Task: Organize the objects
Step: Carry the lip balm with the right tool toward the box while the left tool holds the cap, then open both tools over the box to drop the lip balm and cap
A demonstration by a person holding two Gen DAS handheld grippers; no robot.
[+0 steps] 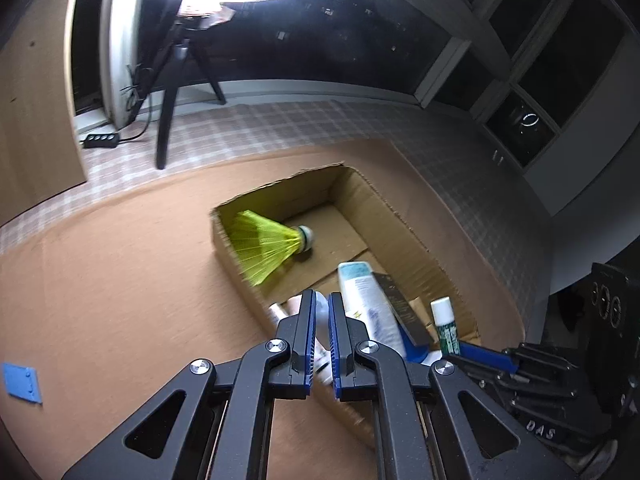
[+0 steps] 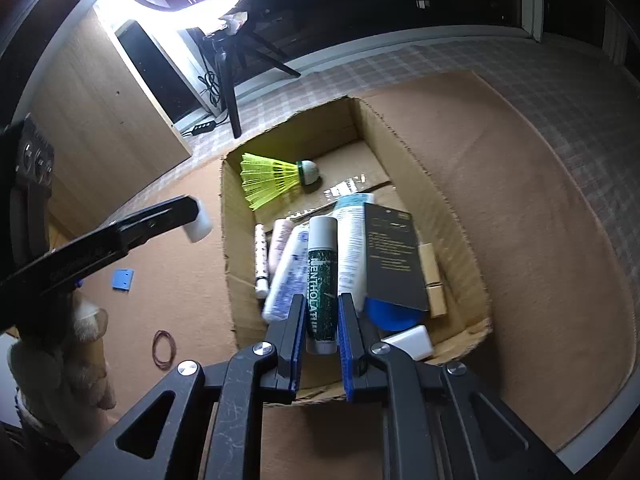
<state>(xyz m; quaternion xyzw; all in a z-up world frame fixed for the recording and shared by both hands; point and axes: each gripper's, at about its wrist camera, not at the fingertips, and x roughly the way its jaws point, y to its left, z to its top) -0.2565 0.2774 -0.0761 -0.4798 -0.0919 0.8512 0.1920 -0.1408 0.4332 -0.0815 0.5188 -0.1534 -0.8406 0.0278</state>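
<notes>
The right gripper point(image 2: 319, 322) clamps a green-and-white lip balm stick point(image 2: 321, 280) above the cardboard box point(image 2: 460, 216); its label, partly hidden by the jaws, reads "MENTHOLATU". The left gripper point(image 1: 321, 322) pinches a small white block point(image 2: 198, 226), blurred and hard to identify. A yellow shuttlecock point(image 2: 272, 178) lies in the box.
</notes>
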